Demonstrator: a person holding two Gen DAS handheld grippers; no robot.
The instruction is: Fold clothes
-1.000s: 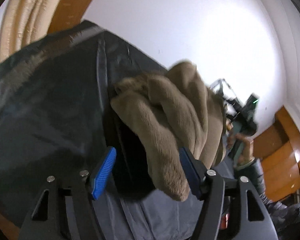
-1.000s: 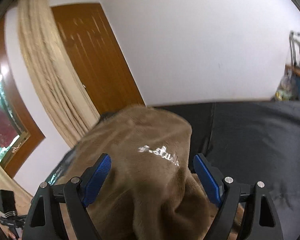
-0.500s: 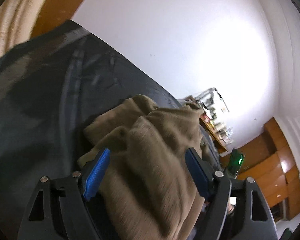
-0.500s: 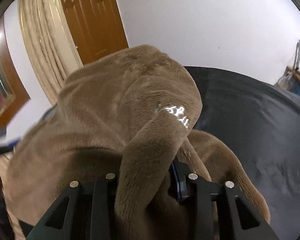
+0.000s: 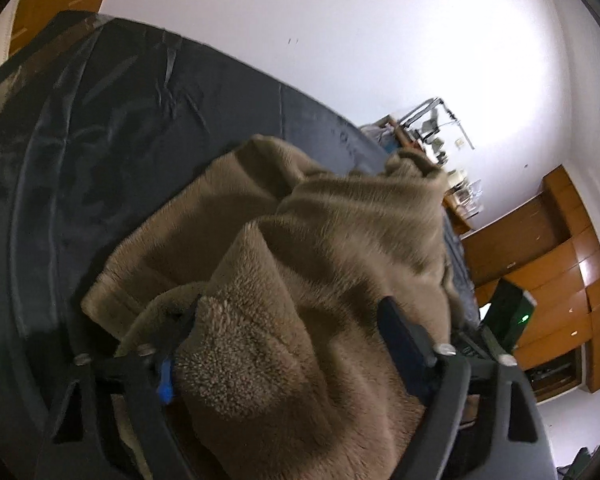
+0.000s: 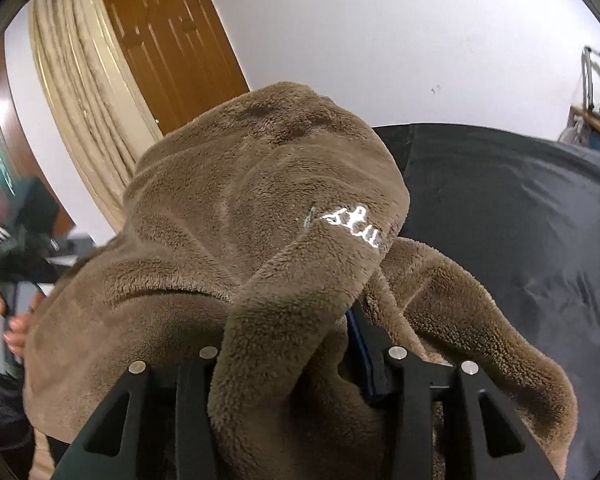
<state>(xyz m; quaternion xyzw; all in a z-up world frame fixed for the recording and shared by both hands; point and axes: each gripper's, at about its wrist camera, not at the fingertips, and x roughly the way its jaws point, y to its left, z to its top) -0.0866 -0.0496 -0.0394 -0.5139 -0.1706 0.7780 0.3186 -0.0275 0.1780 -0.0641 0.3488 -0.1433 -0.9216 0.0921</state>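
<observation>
A brown fleece garment [image 5: 340,220] lies bunched on a dark bed cover [image 5: 100,140]. In the left wrist view a thick wad of it fills the gap between the blue pads. My left gripper [image 5: 290,308] is closing and its pads press into that wad. In the right wrist view the same garment [image 6: 240,180] is heaped up, with white embroidered lettering [image 6: 352,226] on one fold. That fold runs down between the narrow jaws of my right gripper [image 6: 288,320], which are opening slightly with the fleece still pinched. The fleece hides the left finger.
The dark bed cover [image 6: 520,220] stretches to the right. A wooden door [image 6: 172,40] and a beige curtain [image 6: 72,80] stand behind. A person's hand [image 6: 16,332] shows at the left edge. A cluttered desk [image 5: 440,140] and wooden cabinets [image 5: 560,260] lie beyond the bed.
My left gripper swept across the bed and its wide jaws narrowed onto the fleece. My right gripper's jaws went from wide to pinching a fold, and it sank a little.
</observation>
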